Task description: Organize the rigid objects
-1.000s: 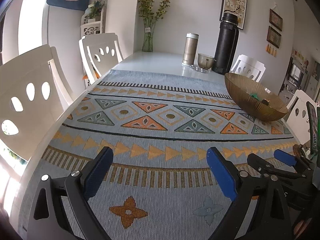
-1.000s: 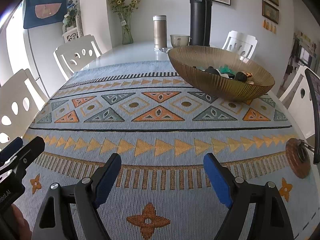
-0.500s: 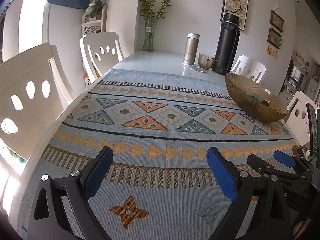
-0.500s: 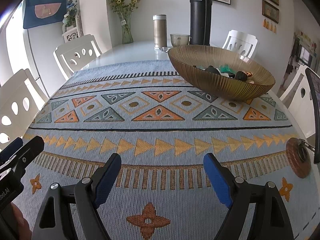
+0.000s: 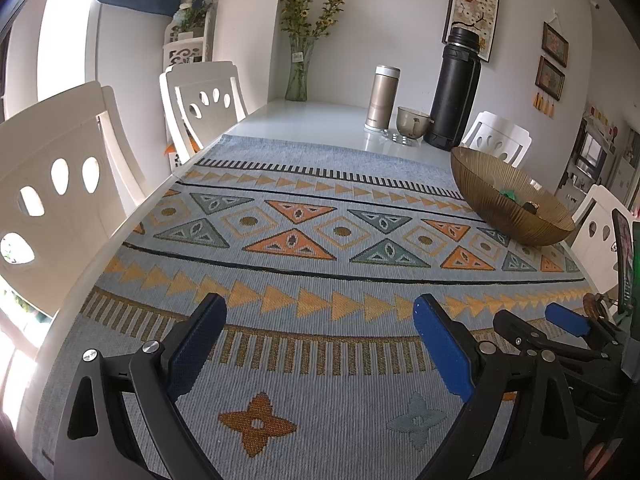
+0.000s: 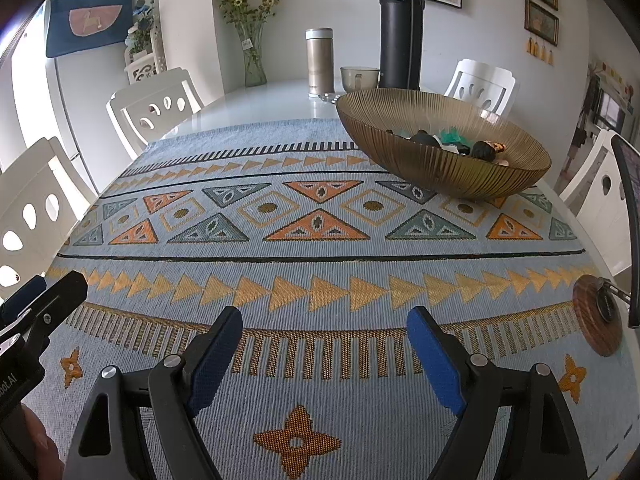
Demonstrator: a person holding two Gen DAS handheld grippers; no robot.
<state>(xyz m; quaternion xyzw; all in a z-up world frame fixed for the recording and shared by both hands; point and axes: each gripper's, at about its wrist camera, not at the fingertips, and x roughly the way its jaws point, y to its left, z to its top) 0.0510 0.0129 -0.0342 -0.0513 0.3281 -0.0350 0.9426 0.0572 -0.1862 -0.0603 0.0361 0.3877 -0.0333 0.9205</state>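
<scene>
A ribbed amber glass bowl stands on the patterned cloth at the far right and holds several small rigid objects, dark and green ones. It also shows in the left wrist view. My left gripper is open and empty, low over the near part of the cloth. My right gripper is open and empty, also near the front edge. The right gripper shows at the lower right of the left wrist view, and the left one at the lower left of the right wrist view.
The table carries a black thermos, a steel flask, a glass cup and a flower vase at the far end. White chairs line the sides. A round brown coaster with a phone stand sits at right.
</scene>
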